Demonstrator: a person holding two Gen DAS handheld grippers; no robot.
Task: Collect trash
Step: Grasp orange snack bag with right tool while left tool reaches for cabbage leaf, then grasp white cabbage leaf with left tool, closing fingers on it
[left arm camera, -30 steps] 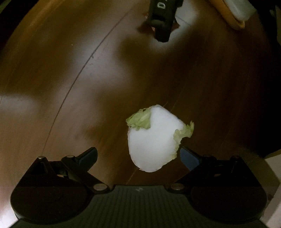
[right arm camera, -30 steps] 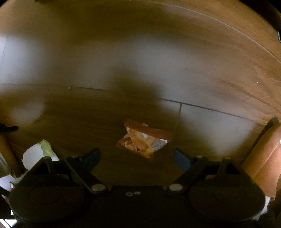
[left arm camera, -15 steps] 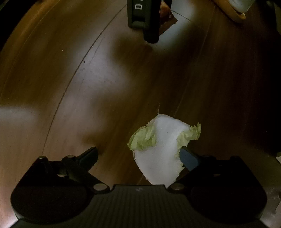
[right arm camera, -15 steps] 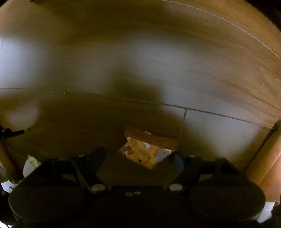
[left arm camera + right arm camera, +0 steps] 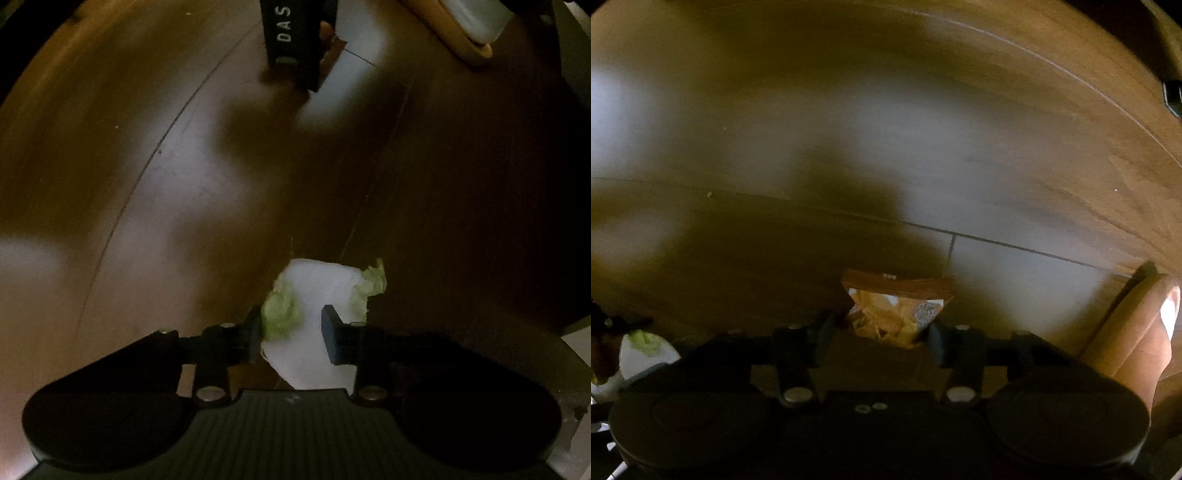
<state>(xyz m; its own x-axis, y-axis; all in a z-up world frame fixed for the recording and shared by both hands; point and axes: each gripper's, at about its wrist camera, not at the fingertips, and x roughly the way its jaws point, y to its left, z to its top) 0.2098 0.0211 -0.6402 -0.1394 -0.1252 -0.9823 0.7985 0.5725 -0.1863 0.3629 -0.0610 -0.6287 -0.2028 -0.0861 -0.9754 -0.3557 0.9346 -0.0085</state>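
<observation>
Closing my left claw [image 5: 291, 334] on the cabbage [image 5: 314, 306] on the floor [image 5: 184, 192], my right claw [image 5: 881, 334] closes around the wrapper [image 5: 894, 310]; a cushion [image 5: 1134, 325] sits beside.

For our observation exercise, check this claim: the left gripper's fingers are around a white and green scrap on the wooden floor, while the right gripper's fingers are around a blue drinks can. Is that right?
One detail is wrong. The right wrist view shows the right gripper closing on an orange snack wrapper, not a blue can. The rest stands: the left gripper is closing on the white and green scrap on the wooden floor.
</observation>
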